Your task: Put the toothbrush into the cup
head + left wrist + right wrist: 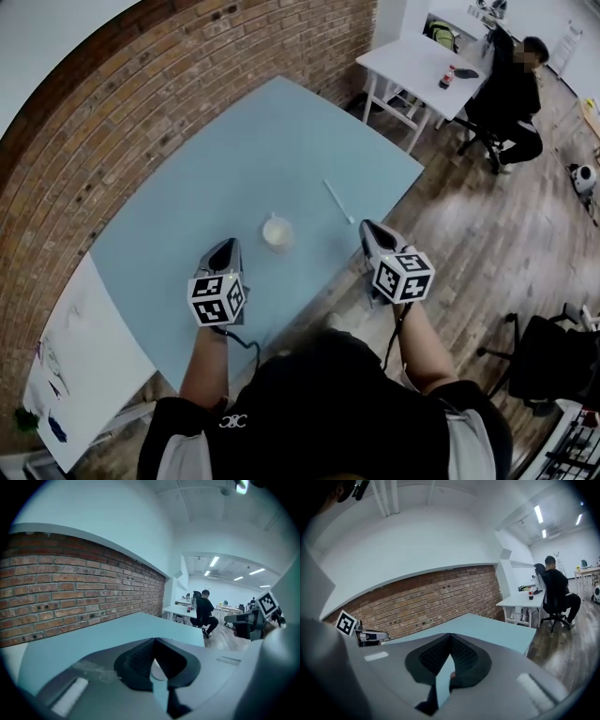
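**Both grippers shut and empty, toothbrush flat on the table**

The left gripper (pixel 225 247) has its jaws together at the tips with nothing between them. It hangs over the table, left of the small white round cup (pixel 277 232) and on the person's side of it. The right gripper (pixel 371 229) is pinched closed too, also empty, and sits right of the cup at the table's near edge. The cup stands upright on the pale blue table (pixel 234 150). The thin white toothbrush (pixel 337 201) lies flat on the table right of the cup and farther from the person, apart from it and from both grippers. A red brick wall (pixel 141 103) runs along the table's far side beyond the cup.
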Demonstrator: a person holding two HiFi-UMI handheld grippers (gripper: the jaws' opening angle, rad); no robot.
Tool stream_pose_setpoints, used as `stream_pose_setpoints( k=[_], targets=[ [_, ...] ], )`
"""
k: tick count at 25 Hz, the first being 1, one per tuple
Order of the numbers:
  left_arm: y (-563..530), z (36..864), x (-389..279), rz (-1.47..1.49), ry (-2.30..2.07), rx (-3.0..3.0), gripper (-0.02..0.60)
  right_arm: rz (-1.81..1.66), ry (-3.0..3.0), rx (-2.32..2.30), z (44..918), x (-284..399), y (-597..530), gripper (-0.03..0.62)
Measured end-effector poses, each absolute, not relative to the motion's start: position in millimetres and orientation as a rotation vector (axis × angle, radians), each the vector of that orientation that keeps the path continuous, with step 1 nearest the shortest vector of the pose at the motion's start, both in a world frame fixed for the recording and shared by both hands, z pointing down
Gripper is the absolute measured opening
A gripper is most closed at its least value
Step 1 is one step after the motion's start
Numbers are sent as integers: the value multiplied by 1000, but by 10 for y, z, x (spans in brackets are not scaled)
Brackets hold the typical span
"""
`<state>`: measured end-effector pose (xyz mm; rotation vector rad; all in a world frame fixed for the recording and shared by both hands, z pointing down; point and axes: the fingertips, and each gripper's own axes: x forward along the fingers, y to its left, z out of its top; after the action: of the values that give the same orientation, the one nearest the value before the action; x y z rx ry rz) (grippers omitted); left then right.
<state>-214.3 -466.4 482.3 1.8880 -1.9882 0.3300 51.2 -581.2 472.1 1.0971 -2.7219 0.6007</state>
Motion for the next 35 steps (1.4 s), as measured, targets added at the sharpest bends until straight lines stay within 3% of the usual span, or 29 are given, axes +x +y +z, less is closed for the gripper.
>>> stream_pose_setpoints(
  k=[12, 26, 31, 35],
  targets=[
    [-4583, 5075, -2090, 301, -2043, 1672, 8, 563, -2540, 936, 5333, 728, -6596, 8],
    [-4453, 5488, -2082, 326, -1947, 1689, 8, 451, -2165, 520, 6421, 225, -6875, 14],
    [-4397, 5567, -2135, 282, -1950, 1663, 8, 421, -2037, 416, 6710, 116, -6908, 93],
    [-4336, 5650, -2152, 259, -1947, 1641, 8, 344, -1964, 410, 6893, 76, -7007, 104]
  ],
)
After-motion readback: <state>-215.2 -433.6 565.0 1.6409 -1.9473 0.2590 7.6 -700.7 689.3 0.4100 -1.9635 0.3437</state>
